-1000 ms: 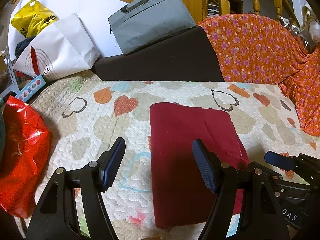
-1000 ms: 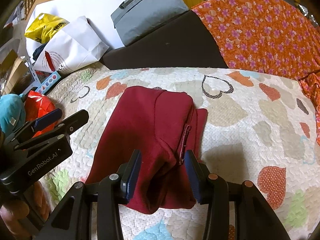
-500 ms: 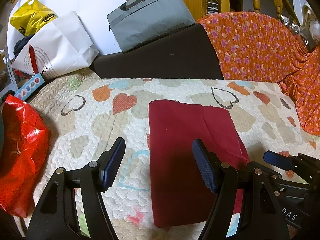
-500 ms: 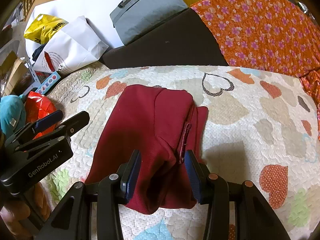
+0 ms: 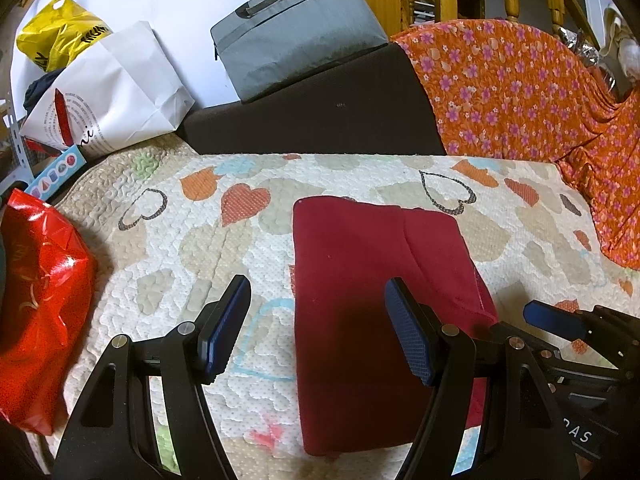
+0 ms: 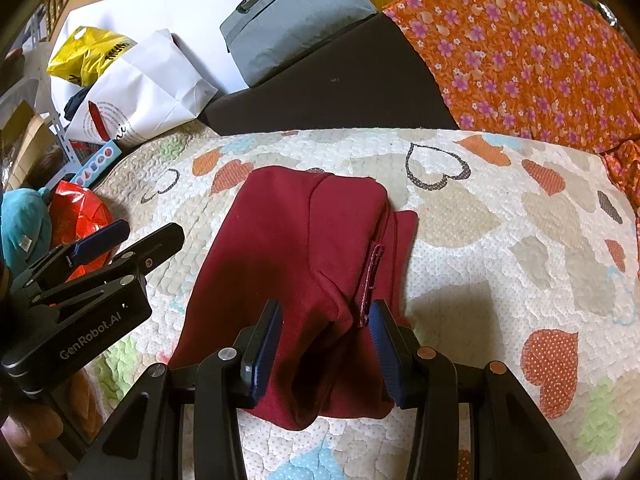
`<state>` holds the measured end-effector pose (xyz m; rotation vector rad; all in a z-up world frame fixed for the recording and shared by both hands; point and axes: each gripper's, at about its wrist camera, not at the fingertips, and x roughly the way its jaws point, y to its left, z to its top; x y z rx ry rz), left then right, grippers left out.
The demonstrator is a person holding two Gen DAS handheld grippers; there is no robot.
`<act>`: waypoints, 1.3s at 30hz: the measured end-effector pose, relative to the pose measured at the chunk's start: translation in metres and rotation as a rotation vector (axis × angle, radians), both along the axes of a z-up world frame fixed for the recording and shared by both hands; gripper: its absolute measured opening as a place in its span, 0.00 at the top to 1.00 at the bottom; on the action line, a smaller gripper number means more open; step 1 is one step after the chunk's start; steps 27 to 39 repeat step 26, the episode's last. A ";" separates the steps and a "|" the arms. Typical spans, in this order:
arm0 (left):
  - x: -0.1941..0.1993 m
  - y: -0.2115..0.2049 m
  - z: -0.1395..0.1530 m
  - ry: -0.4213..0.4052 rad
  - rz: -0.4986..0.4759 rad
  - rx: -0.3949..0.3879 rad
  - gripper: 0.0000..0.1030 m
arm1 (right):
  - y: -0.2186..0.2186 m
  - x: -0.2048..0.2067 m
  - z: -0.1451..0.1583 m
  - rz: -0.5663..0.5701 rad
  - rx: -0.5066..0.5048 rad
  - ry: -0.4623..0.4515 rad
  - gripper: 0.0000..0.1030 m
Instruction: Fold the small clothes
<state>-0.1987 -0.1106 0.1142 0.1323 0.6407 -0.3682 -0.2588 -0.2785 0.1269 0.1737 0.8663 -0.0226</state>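
A dark red folded garment (image 5: 360,288) lies on the heart-patterned quilt (image 5: 192,248); it also shows in the right wrist view (image 6: 304,248). My left gripper (image 5: 316,332) is open, its jaws wide, straddling the garment's left edge just above the quilt. My right gripper (image 6: 326,348) is open over the garment's near right corner, with cloth bunched between its fingers (image 6: 264,340) but not pinched. The left gripper (image 6: 100,264) shows at the left of the right wrist view, and the right gripper (image 5: 560,324) at the right of the left wrist view.
A red shiny bag (image 5: 36,304) lies at the quilt's left edge. A white paper bag (image 5: 112,92), a yellow bag (image 5: 60,36) and a grey case (image 5: 296,28) on a dark cushion (image 5: 320,116) stand behind. An orange flowered cloth (image 5: 520,92) drapes at right.
Almost nothing has moved. The left wrist view has drifted slightly, so the garment sits a little higher in frame. Both grippers stay open in place.
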 end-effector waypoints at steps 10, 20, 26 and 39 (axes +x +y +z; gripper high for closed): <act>0.000 -0.001 -0.002 0.000 -0.004 0.006 0.32 | 0.002 0.001 -0.003 0.003 0.004 0.010 0.58; 0.001 0.000 0.000 -0.009 -0.012 0.003 0.32 | 0.003 0.000 -0.004 0.008 0.005 0.010 0.58; 0.004 0.002 0.000 0.012 -0.021 -0.012 0.32 | -0.004 0.002 -0.004 0.009 0.012 0.011 0.58; 0.004 0.002 0.000 0.012 -0.021 -0.012 0.32 | -0.004 0.002 -0.004 0.009 0.012 0.011 0.58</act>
